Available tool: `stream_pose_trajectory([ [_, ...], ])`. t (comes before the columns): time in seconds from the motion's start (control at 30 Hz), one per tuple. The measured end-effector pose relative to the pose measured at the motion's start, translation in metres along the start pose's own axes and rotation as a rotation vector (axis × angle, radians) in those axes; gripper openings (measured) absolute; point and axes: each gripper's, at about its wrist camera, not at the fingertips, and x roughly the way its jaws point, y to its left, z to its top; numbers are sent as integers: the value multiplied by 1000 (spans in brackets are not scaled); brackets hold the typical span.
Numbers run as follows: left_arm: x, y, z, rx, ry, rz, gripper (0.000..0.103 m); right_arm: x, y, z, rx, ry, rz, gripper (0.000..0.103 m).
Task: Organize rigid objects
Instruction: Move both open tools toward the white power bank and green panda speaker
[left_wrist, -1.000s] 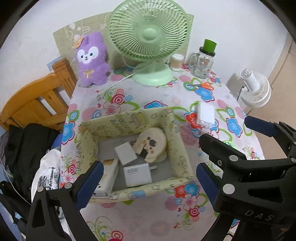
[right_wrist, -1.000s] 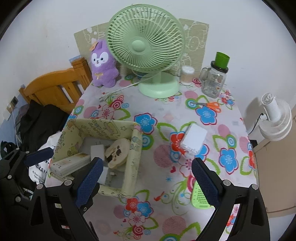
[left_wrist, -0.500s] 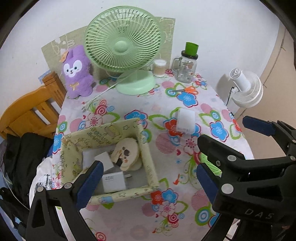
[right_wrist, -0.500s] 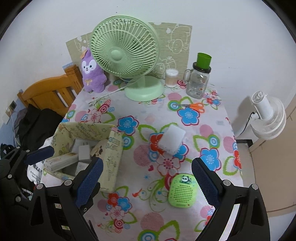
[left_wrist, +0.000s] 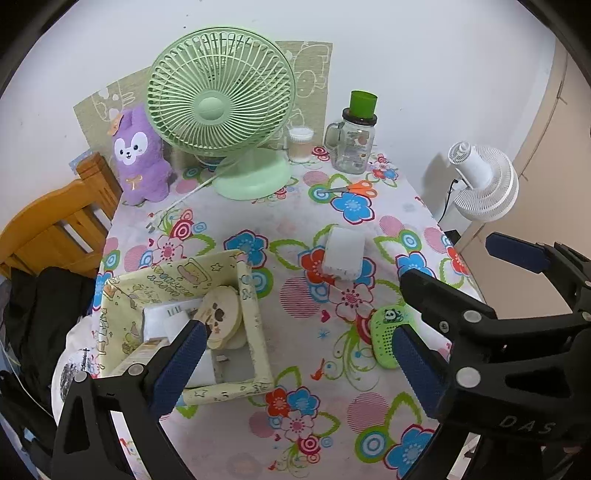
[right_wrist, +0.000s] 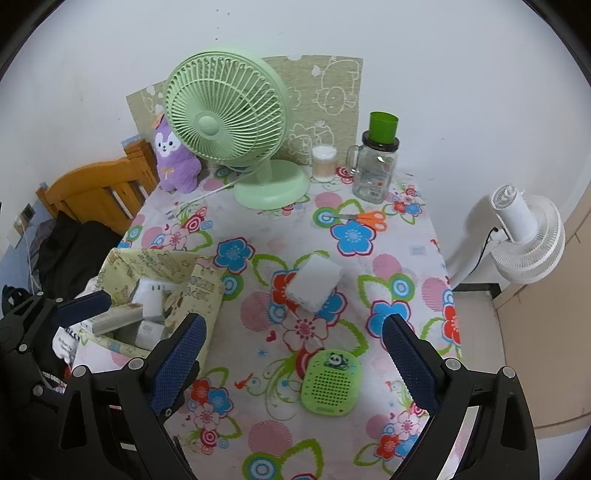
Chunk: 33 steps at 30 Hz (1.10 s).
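Note:
A yellow patterned box (left_wrist: 255, 317) (right_wrist: 201, 291) stands at the table's left front. It holds white adapters and cartons (left_wrist: 162, 321) and a round beige item (left_wrist: 218, 317). A white block (left_wrist: 343, 253) (right_wrist: 314, 282) lies mid-table. A green perforated panda gadget (left_wrist: 388, 332) (right_wrist: 330, 382) lies nearer the front. My left gripper (left_wrist: 297, 354) hovers open between box and gadget. My right gripper (right_wrist: 293, 343) hangs open just above the gadget, nothing between its fingers. The other gripper's blue fingertips (left_wrist: 517, 253) (right_wrist: 85, 306) show at each view's edge.
At the back stand a green desk fan (right_wrist: 225, 122), a purple plush (left_wrist: 138, 155), a small swab jar (right_wrist: 324, 162) and a glass jar with green lid (right_wrist: 376, 173). Orange scissors (right_wrist: 365, 218) lie near it. A wooden chair (left_wrist: 55, 225) is left, a white floor fan (right_wrist: 524, 236) right.
Both views have shifted right and back: the box has slid toward the left, and the white block and green gadget have come toward the middle. Both grippers stayed open.

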Motion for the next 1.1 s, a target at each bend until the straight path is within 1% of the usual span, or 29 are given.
stream_pose_trajectory([
  [0.3,14,-16,2,-23,13,-1,101,5,-29,-5,3,11,3,98],
  [0.53,30,-32,6,-17,31,1,101,16,-49,-8,6,35,15,98],
  [0.9,62,-51,15,-15,67,3,101,40,-79,-6,22,67,23,98],
  [1.1,83,-58,26,12,84,4,101,61,-93,-4,36,91,14,98],
])
